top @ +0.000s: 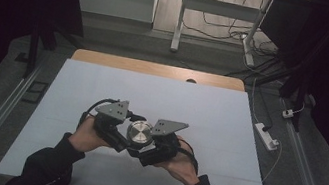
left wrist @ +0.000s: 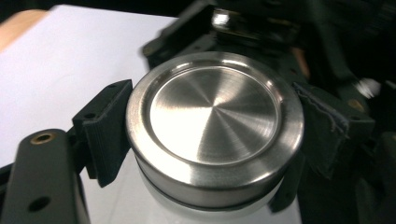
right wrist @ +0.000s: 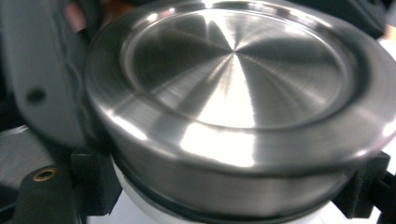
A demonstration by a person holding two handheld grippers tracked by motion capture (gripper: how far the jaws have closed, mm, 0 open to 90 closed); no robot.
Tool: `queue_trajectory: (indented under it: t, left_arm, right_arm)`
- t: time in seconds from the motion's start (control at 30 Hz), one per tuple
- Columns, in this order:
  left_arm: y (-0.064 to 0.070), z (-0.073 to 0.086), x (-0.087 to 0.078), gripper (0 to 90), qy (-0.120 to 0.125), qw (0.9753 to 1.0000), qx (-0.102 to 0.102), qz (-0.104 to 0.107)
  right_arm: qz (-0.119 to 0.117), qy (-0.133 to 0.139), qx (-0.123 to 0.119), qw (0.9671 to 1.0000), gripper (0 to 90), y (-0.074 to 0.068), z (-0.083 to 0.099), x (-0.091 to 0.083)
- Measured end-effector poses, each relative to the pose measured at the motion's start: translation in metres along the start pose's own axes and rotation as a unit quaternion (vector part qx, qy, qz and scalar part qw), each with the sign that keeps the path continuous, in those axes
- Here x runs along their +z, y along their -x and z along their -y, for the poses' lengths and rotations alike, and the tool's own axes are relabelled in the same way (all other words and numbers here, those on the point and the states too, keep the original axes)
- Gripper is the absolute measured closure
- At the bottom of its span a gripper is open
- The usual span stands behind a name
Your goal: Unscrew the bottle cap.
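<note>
Both hand-held grippers (top: 130,140) — snug around steel lid (left wrist: 215,123)

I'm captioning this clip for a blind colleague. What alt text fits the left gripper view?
A round brushed-steel lid with a recessed centre sits on a white container, with the left hand-held gripper closed on its sides. Behind it is the other black hand-held gripper, and to the left the white tabletop.

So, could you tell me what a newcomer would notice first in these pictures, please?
The shiny round steel lid near the white table's front edge, capping a white container. Both grippers, left and right, close in on it, black fingers against its sides.
</note>
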State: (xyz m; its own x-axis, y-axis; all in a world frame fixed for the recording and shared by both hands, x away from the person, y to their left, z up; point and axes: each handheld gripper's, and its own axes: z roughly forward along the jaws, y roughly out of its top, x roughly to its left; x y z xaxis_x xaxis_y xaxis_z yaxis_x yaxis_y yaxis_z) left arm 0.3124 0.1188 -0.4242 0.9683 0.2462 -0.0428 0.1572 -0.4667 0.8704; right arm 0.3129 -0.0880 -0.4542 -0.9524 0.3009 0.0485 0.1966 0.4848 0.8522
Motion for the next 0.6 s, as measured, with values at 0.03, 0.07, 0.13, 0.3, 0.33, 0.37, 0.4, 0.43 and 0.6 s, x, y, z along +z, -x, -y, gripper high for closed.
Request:
queue_trajectory:
  t: [0.03, 0.07, 0.13, 0.3, 0.33, 0.37, 0.4, 0.43, 0.6]
  left_arm:
    - [0.000, 0.000, 0.003, 19.0, 0.001, 0.9999, -0.009, -0.014]
    - [0.001, -0.001, 0.005, 19.0, 0.003, 0.9995, -0.016, -0.028]
    - [0.003, -0.003, 0.009, 19.0, 0.004, 0.9983, -0.029, -0.051]
    - [0.010, -0.008, 0.012, 19.1, 0.011, 0.9944, -0.043, -0.096]
    - [0.011, -0.009, 0.013, 19.1, 0.012, 0.9934, -0.045, -0.105]
    - [0.013, -0.009, 0.014, 19.1, 0.012, 0.9925, -0.047, -0.113]
    - [0.014, -0.010, 0.014, 19.1, 0.014, 0.9915, -0.050, -0.119]
    - [0.015, -0.010, 0.015, 19.2, 0.016, 0.9903, -0.054, -0.127]
    - [0.019, -0.012, 0.019, 19.2, 0.024, 0.9837, -0.084, -0.157]
  right_arm:
    - [0.000, 0.000, 0.000, 1.0000, 14.7, 0.000, 0.000, 0.000]
    - [0.023, 0.000, 0.009, 0.9997, 14.7, 0.003, 0.001, 0.000]
    - [0.039, 0.001, 0.018, 0.9991, 14.7, 0.005, 0.002, 0.000]
    - [0.058, 0.007, 0.030, 0.9978, 14.7, 0.006, 0.001, -0.002]
    - [0.063, 0.008, 0.029, 0.9976, 14.7, 0.006, 0.001, -0.002]
    - [0.069, 0.008, 0.030, 0.9971, 14.7, 0.005, 0.001, -0.003]
    - [0.074, 0.009, 0.031, 0.9968, 14.7, 0.005, 0.000, -0.003]
    - [0.076, 0.012, 0.031, 0.9966, 14.7, 0.005, 0.000, -0.003]
    - [0.095, 0.012, 0.040, 0.9946, 14.7, 0.005, 0.000, -0.004]
